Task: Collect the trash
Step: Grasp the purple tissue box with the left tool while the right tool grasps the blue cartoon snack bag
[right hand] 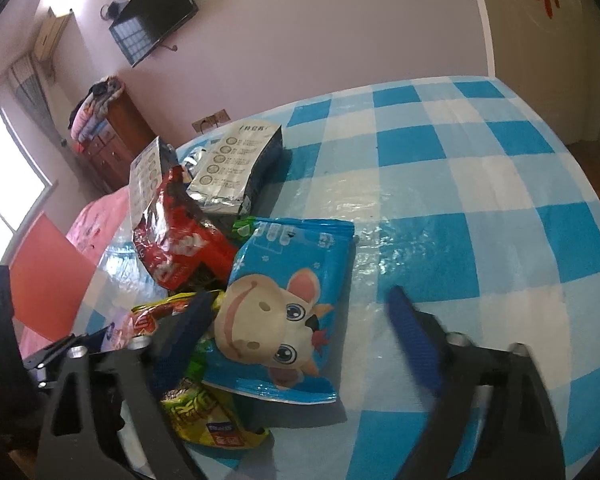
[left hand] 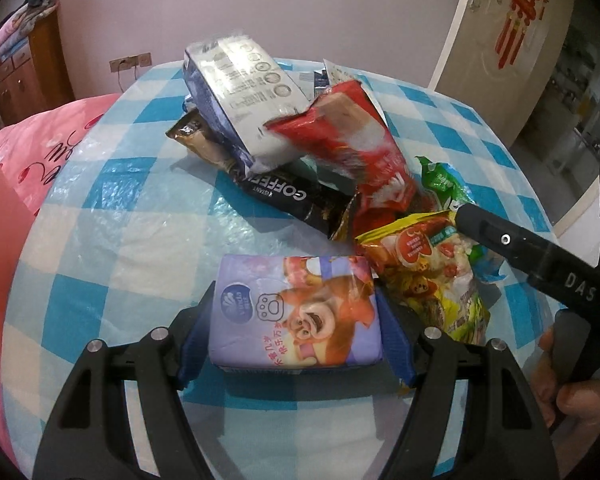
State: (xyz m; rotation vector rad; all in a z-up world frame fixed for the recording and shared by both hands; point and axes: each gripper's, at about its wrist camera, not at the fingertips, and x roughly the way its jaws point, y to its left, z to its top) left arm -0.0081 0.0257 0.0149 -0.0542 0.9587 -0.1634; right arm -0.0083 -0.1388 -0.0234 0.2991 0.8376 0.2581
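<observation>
**Trash pile on checked table, tissue pack in left jaws**

Trash, a loose heap of empty snack and drink wrappers, lies on the round table (right hand: 480,168) covered with a blue-and-white checked plastic cloth. At the near edge of the heap, the left gripper (left hand: 296,312) holds a purple soft-plastic tissue pack printed with a cartoon bear (left hand: 296,312); both blue pads press its short sides, and the pack sits just above or on the cloth, which of the two cannot be told.

Beyond it lie a black instant-coffee sachet (left hand: 296,200), a crumpled red foil bag (left hand: 364,152) and a silver-and-blue foil pouch with grey print (left hand: 244,92), the pouch leaning across the red bag. A yellow-and-orange snack wrapper (left hand: 424,276) lies just beside the tissue pack on its right, with a green wrapper (left hand: 444,184) behind it.

The right gripper (right hand: 300,328) stands wide over a light-blue flat bag printed with a cartoon cow (right hand: 292,300). Its left pad (right hand: 188,328) lies at the bag's left edge; its right pad is well clear of the bag, over bare cloth. Nothing is clamped. A yellow-green wrapper (right hand: 204,412) lies partly under the blue bag.

A hand (left hand: 572,392) shows at the handle of the right gripper in the left wrist view.
</observation>
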